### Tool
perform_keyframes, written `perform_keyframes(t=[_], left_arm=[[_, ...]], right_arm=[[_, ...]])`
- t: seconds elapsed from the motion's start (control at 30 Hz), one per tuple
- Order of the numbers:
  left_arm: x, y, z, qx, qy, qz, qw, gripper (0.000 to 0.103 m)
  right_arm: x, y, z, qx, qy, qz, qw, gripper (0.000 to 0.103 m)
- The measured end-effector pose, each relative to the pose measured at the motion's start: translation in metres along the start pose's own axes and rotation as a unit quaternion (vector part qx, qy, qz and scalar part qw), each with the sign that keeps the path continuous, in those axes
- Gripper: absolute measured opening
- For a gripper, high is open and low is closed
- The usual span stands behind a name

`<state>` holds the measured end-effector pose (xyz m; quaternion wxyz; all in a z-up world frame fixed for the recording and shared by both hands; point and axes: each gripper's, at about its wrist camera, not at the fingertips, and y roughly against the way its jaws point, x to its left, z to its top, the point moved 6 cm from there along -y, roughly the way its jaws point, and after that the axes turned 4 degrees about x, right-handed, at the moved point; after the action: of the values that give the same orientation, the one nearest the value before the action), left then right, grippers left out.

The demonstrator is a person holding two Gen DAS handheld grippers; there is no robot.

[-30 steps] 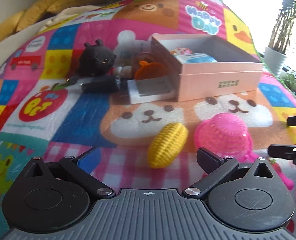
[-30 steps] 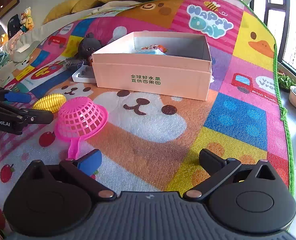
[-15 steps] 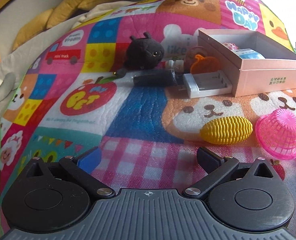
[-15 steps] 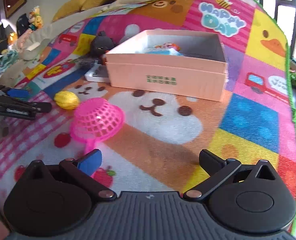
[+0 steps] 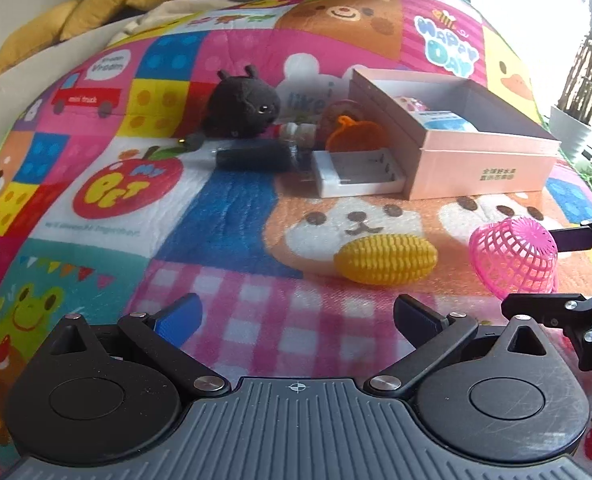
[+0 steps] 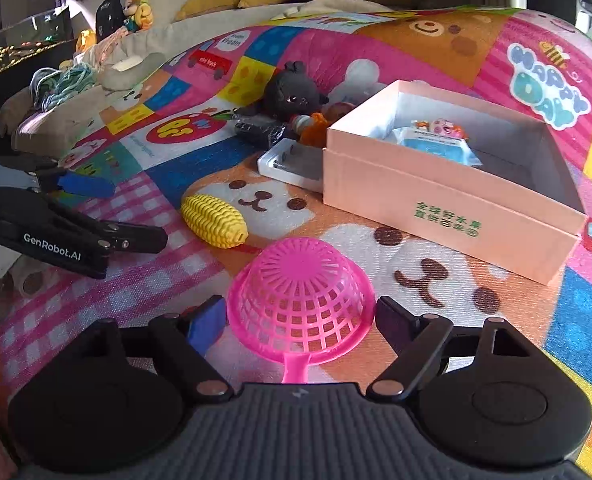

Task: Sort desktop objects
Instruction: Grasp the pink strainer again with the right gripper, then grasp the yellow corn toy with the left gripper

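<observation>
- Pink plastic mesh strainer (image 6: 300,292): inverted, dome up, flat handle lying on the mat.
- Yellow ribbed corn-shaped toy (image 6: 212,221): lying on its side, just beside the strainer.
- Pale pink cardboard box (image 6: 452,204): open-topped, upright, holding a blue-and-white packet (image 6: 432,145).
- White plastic tray (image 5: 358,173): flat, touching the box.
- Black plush toy (image 5: 244,105): behind a dark cylinder (image 5: 255,156).

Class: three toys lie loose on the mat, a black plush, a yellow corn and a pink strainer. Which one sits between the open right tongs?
The pink strainer. Its upturned bowl lies between the right tongs; the yellow corn and black plush lie farther off.
</observation>
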<state>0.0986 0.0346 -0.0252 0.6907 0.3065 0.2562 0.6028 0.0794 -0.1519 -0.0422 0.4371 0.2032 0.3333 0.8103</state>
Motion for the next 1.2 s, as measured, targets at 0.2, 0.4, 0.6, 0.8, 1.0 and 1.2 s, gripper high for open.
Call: perform_keyframes(t=[0.2, 0.4, 0.6, 0.8, 1.0, 1.2], left_arm=[[-0.043, -0.013, 0.01, -0.008, -0.027, -0.036, 0.999, 0.103], [-0.053, -0.019, 0.02, -0.048, -0.02, 0.0, 0.9986, 0.103], [-0.054, -0.009, 0.02, -0.076, -0.03, -0.017, 0.9965, 0.103], [-0.053, -0.02, 0.015, -0.052, -0.022, 0.002, 0.9984, 0.103], [-0.051, -0.024, 0.017, -0.045, -0.011, -0.006, 0.9989, 0.091], [-0.052, -0.029, 0.017, -0.036, -0.009, -0.012, 0.9992, 0.073]], right_arm=[[-0.038, 0.033, -0.02, -0.023, -0.043, -0.055, 0.997, 0.082], [-0.065, 0.037, -0.033, -0.03, -0.091, -0.098, 0.991, 0.082], [-0.059, 0.032, -0.032, -0.04, -0.086, -0.1, 0.99, 0.082], [-0.058, 0.032, -0.033, -0.039, -0.086, -0.102, 0.99, 0.082], [-0.056, 0.031, -0.033, -0.037, -0.083, -0.104, 0.99, 0.082], [-0.056, 0.03, -0.033, -0.033, -0.085, -0.104, 0.99, 0.088]])
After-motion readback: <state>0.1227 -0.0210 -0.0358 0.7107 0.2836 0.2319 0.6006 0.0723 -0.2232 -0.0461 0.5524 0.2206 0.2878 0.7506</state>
